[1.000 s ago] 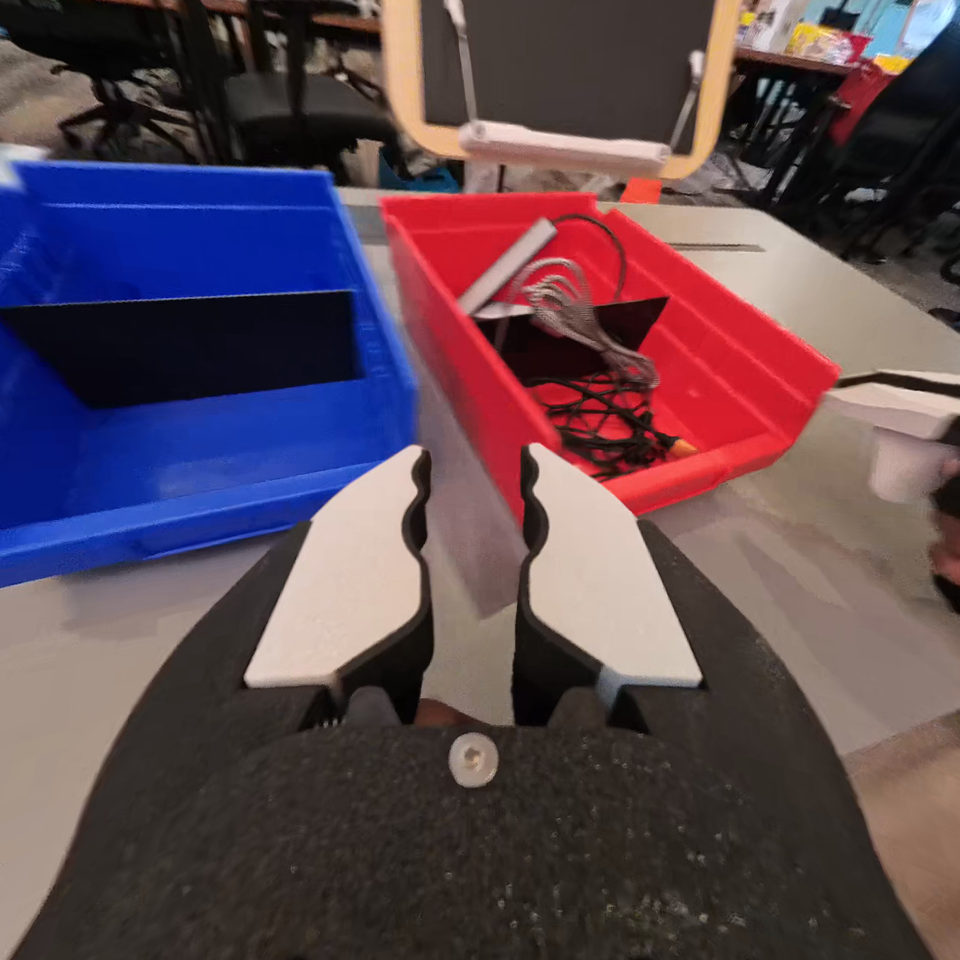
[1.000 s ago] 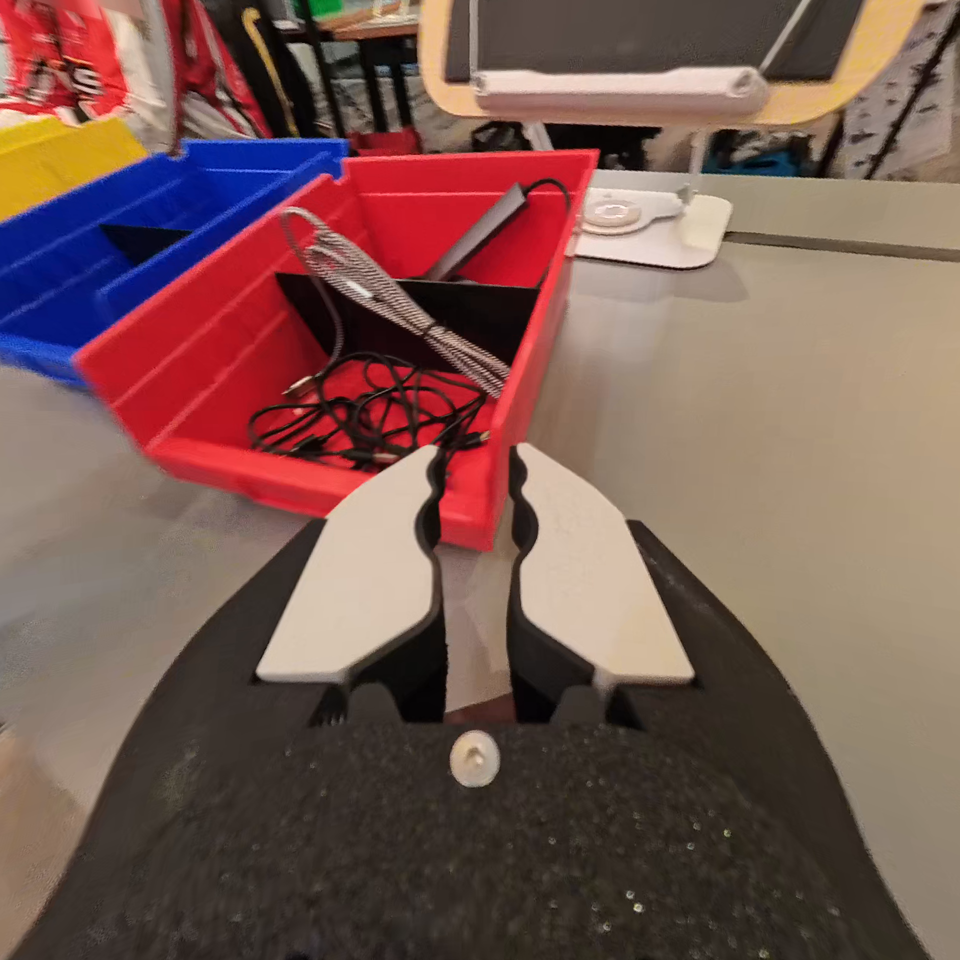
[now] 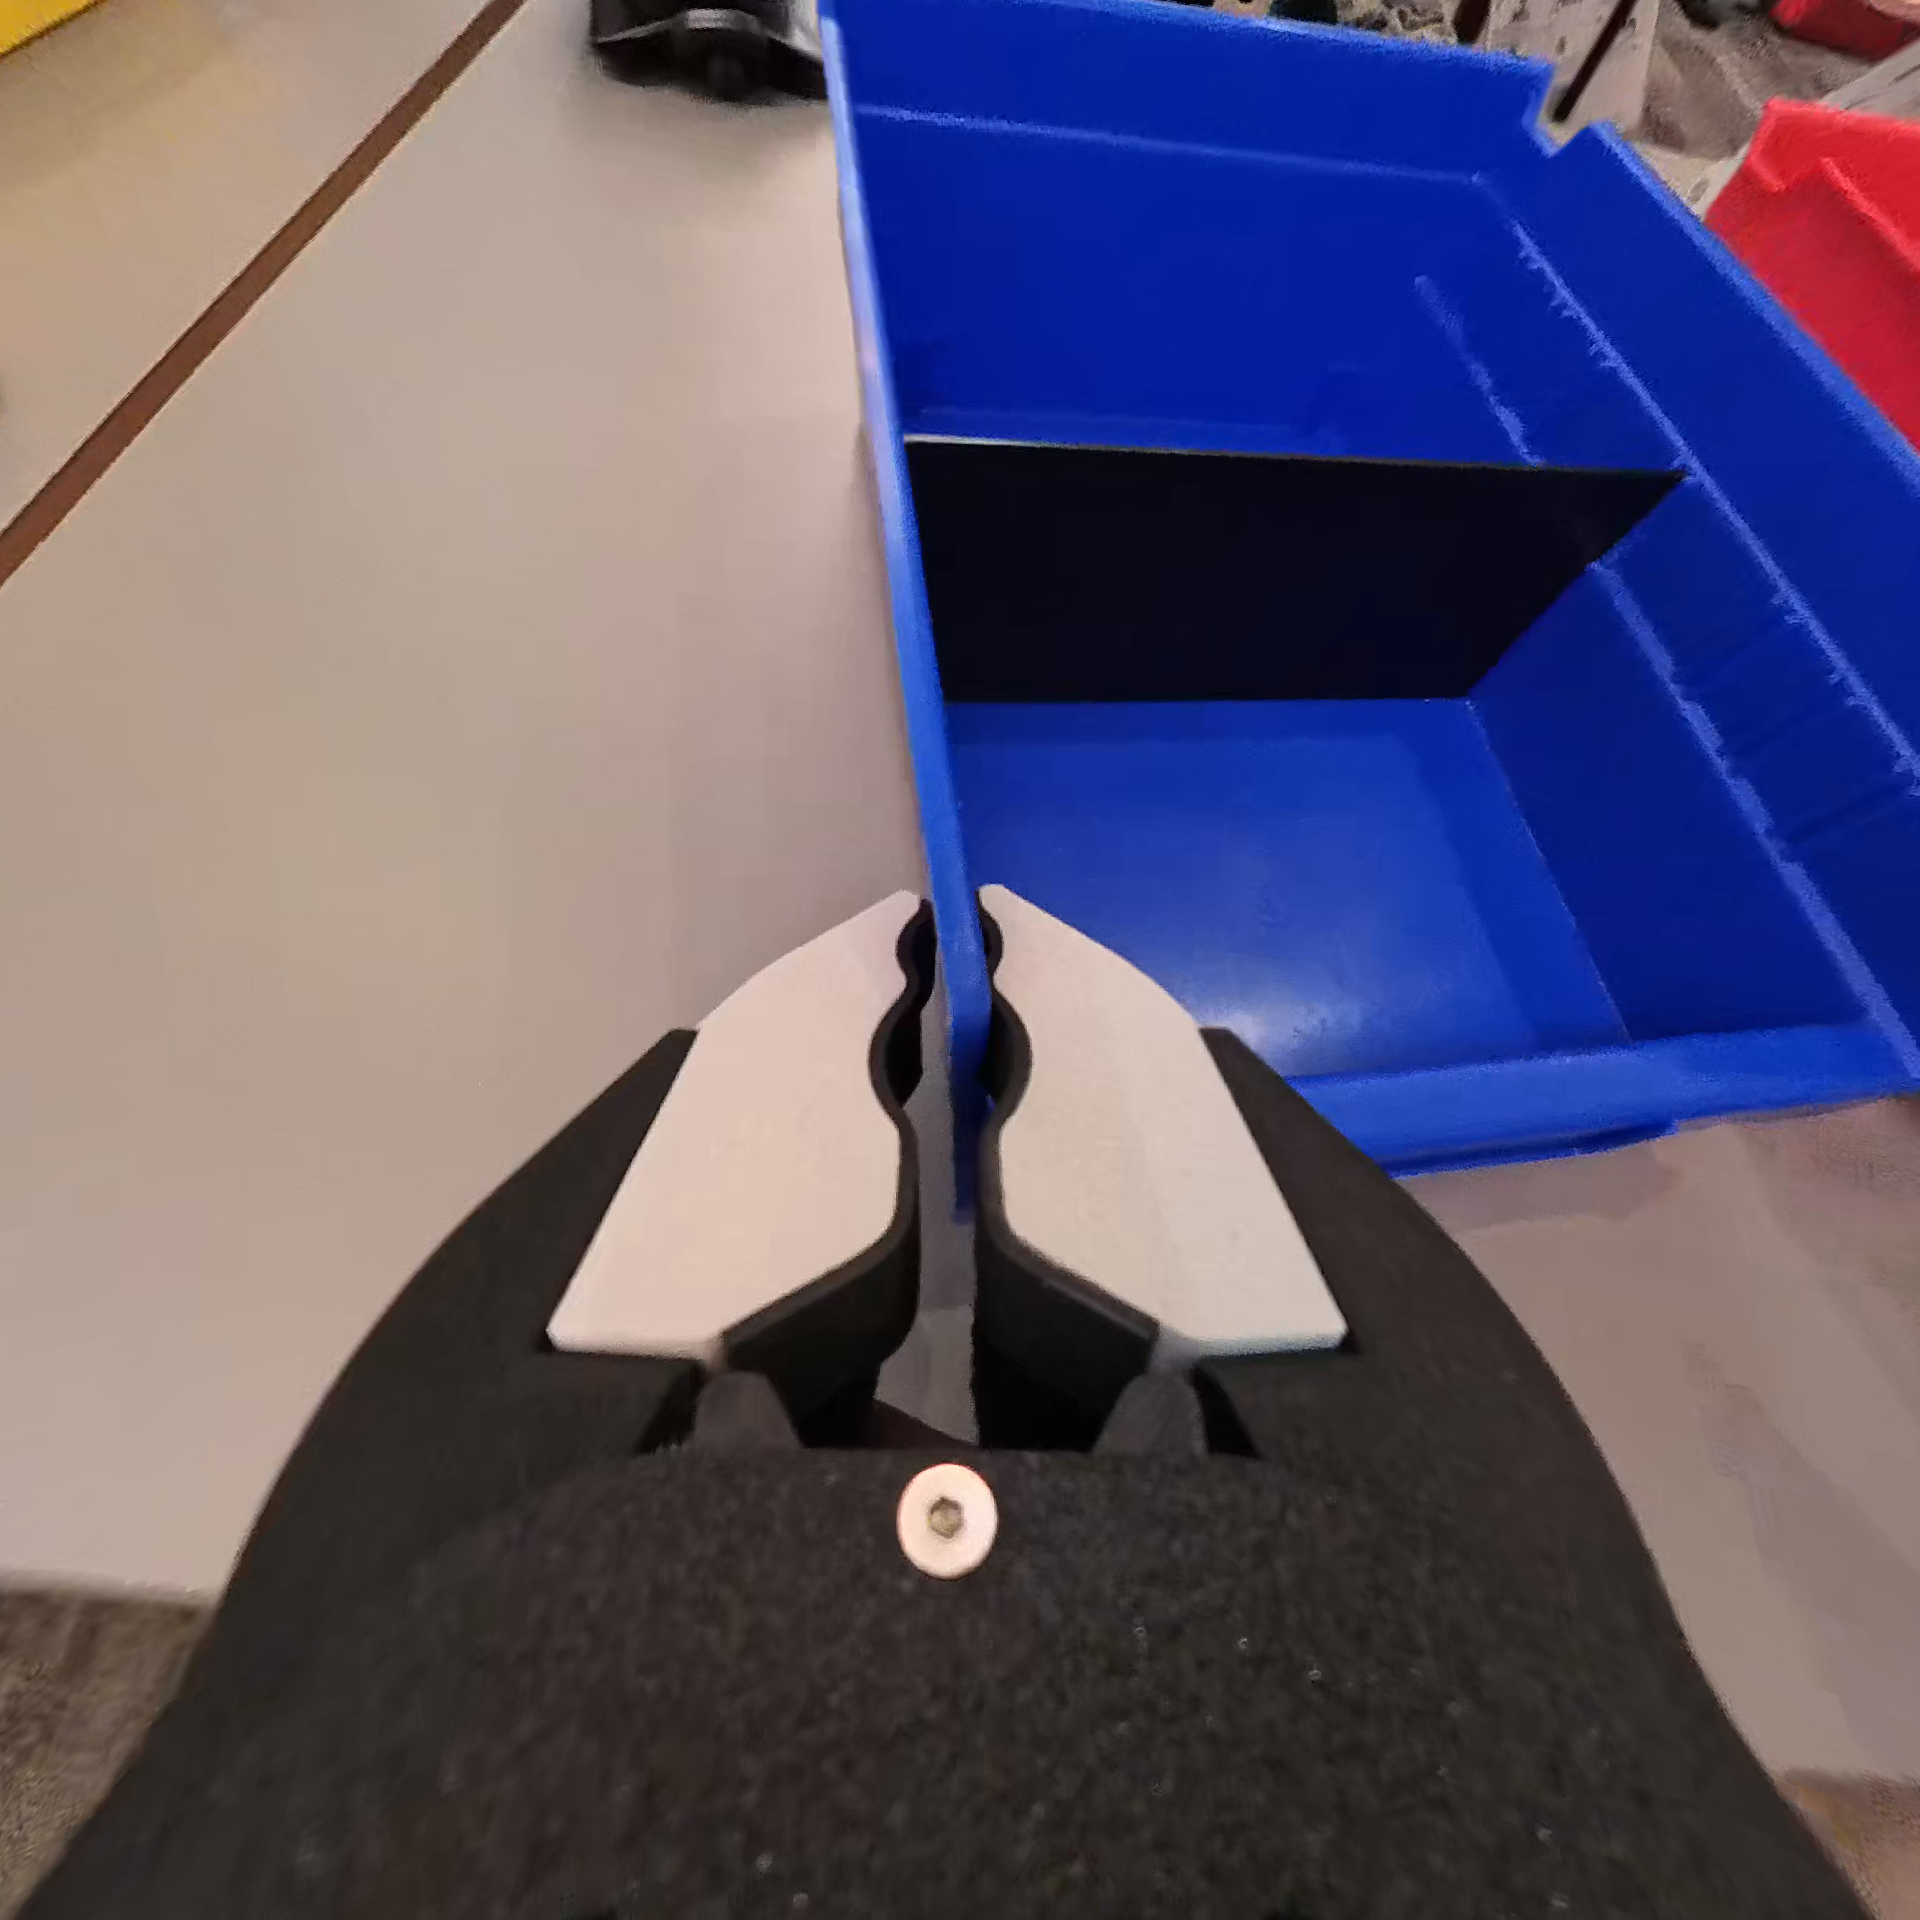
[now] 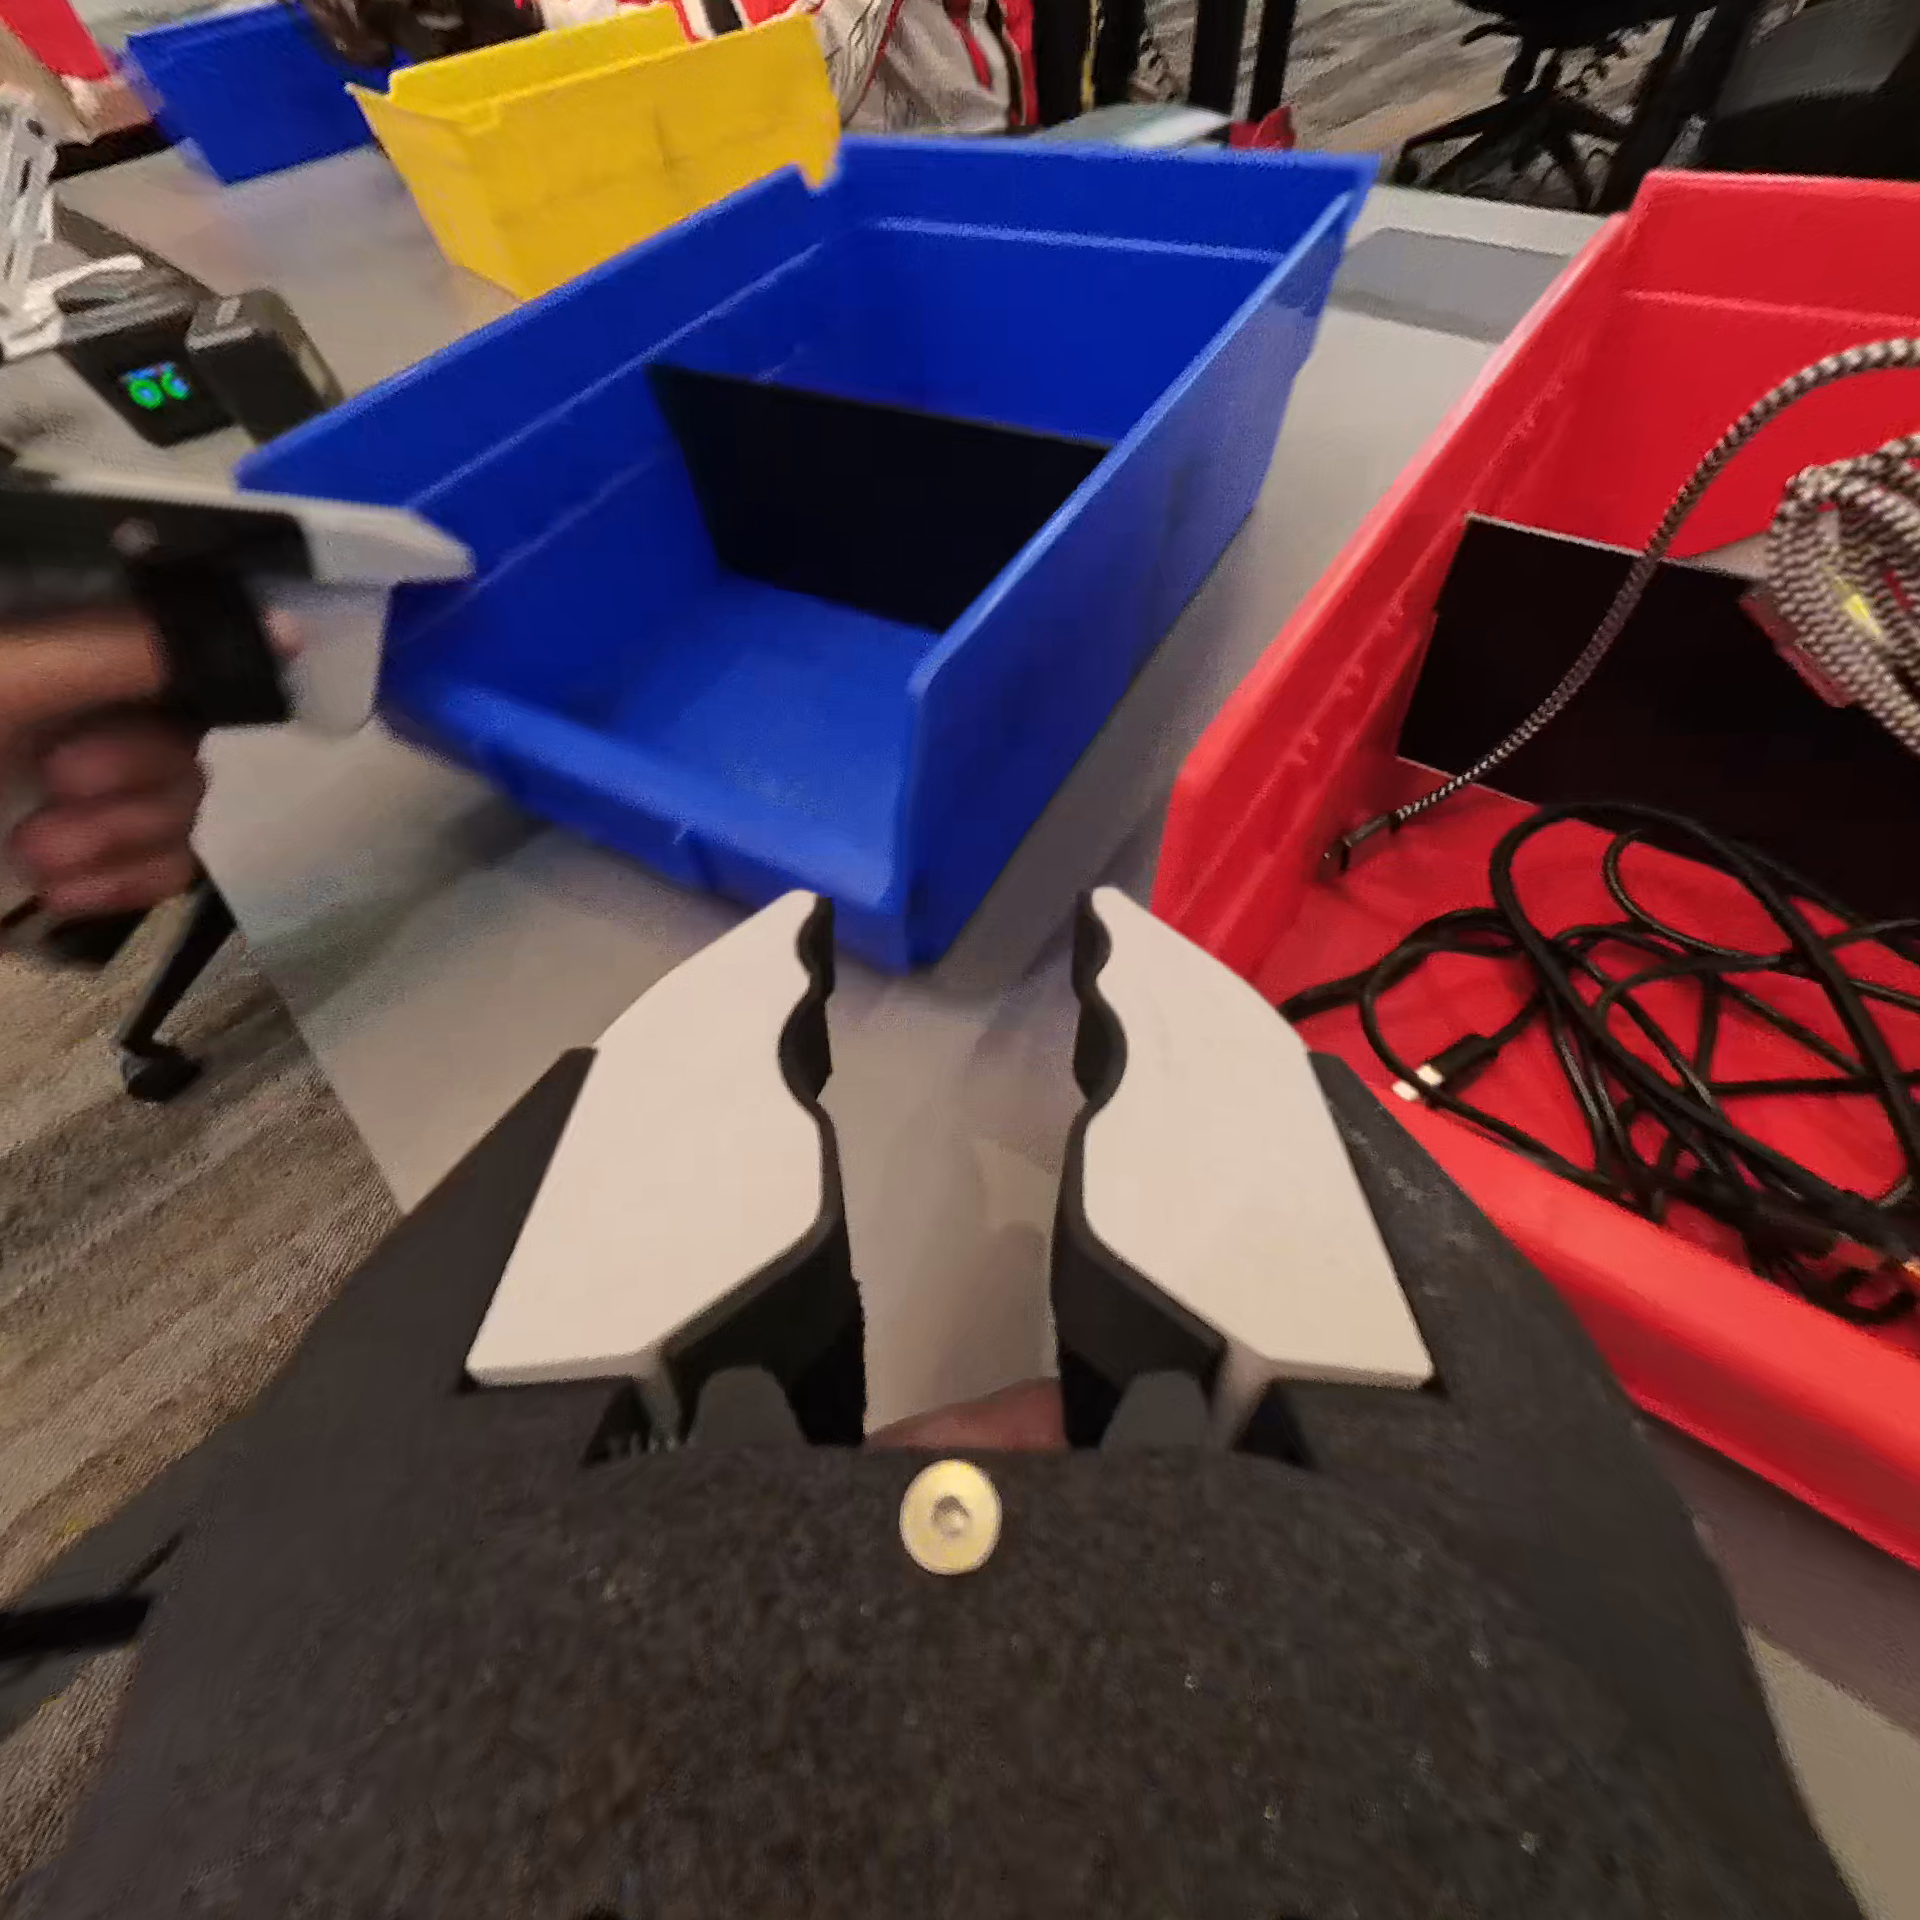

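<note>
A grey table stands on mottled grey carpet. Black office chairs stand behind it

Grey table, blue bin, red bin

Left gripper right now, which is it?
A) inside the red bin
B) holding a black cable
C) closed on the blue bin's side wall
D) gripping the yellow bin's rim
C: in the left wrist view the left gripper has its two fingers on either side of the blue bin's near side wall, at the front corner, with the wall filling the narrow gap between them.
</note>
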The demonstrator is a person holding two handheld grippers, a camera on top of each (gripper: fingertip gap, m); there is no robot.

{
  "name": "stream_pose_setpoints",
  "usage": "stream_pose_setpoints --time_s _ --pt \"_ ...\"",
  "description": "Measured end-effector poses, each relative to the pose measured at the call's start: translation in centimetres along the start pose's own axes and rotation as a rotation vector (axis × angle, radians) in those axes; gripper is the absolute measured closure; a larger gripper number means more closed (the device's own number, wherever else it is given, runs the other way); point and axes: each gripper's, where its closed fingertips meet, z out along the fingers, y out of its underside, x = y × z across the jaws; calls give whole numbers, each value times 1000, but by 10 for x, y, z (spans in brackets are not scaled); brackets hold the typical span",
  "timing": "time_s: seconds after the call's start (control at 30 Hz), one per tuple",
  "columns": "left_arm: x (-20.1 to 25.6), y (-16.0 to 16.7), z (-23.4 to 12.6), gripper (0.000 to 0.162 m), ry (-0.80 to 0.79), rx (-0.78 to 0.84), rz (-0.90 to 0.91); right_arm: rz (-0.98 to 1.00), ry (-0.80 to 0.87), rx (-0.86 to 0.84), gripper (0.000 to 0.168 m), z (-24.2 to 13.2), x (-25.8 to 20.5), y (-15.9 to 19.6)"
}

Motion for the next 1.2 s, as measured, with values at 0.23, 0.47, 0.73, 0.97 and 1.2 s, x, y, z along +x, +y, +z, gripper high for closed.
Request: stream_pose_setpoints --time_s 0.23,0.47,0.73,0.97,1.2 --pt "3 36 -60 156 -90 23 -42 -22 0 5 156 19 -28 -8" --pt "40 29 -98 158 -134 155 -85 -130 157 239 165 -27 -20 -57" --pt "147 -73 -114 158 -20 375 68 -163 338 429 164 -127 54 -129" --pt "336 -88 -59 158 293 335 193 -162 684 428 165 -251 191 -115" --pt "521 -12 -4 156 523 115 294 79 891 233 165 -349 334 -13"
